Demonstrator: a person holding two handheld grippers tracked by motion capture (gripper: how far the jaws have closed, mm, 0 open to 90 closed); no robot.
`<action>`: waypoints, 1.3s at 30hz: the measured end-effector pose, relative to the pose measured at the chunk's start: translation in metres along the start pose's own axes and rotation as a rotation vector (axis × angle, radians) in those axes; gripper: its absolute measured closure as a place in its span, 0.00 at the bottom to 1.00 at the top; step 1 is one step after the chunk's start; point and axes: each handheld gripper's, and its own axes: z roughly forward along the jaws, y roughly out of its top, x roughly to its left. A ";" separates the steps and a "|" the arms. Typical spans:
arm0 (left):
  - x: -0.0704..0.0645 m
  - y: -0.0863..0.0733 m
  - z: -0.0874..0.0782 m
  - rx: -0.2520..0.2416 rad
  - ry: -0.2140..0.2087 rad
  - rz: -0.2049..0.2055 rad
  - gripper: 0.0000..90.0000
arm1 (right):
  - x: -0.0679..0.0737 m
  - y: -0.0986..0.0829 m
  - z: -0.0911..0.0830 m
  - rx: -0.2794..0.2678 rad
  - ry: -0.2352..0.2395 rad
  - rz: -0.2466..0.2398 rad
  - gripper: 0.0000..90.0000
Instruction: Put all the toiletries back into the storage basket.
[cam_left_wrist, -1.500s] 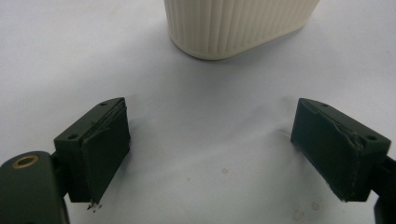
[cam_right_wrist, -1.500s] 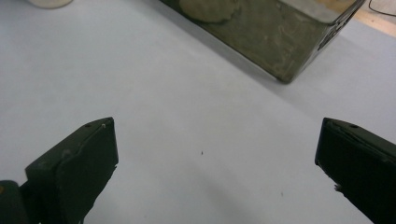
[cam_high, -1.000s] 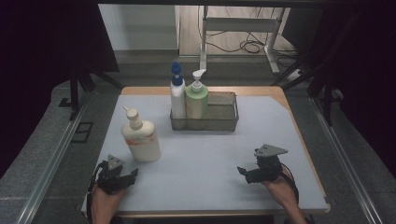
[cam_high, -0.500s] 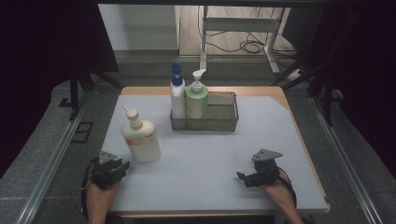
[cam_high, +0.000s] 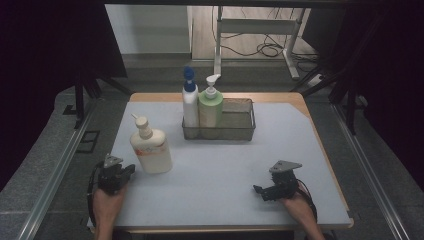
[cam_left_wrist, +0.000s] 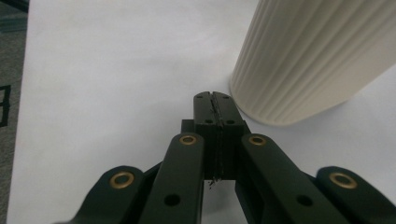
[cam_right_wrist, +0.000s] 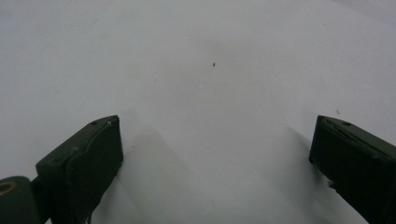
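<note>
While the left gripper (cam_left_wrist: 215, 108) sits closed just beside the cream bottle (cam_high: 151, 150), ahead to its right, and the right gripper (cam_right_wrist: 215, 154) rests open on bare table (cam_high: 220, 165), the reach seems not yet begun; next, the left must open around that bottle.

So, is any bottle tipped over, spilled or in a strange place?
Nothing is tipped or spilled. The cream bottle stands upright on the table, apart from the basket, where the blue-capped bottle and green bottle stand at the left end. It just sits outside the basket, beside the left gripper.
</note>
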 end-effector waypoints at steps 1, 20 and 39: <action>0.000 0.001 0.002 0.003 -0.006 0.004 0.99 | 0.000 0.000 0.000 -0.001 0.000 0.000 0.03; 0.008 0.020 0.033 0.025 -0.074 0.033 0.99 | 0.000 0.000 0.000 -0.002 0.000 0.000 0.03; -0.007 0.016 0.032 0.020 -0.127 0.073 0.99 | 0.000 0.000 0.000 -0.003 0.001 0.002 0.03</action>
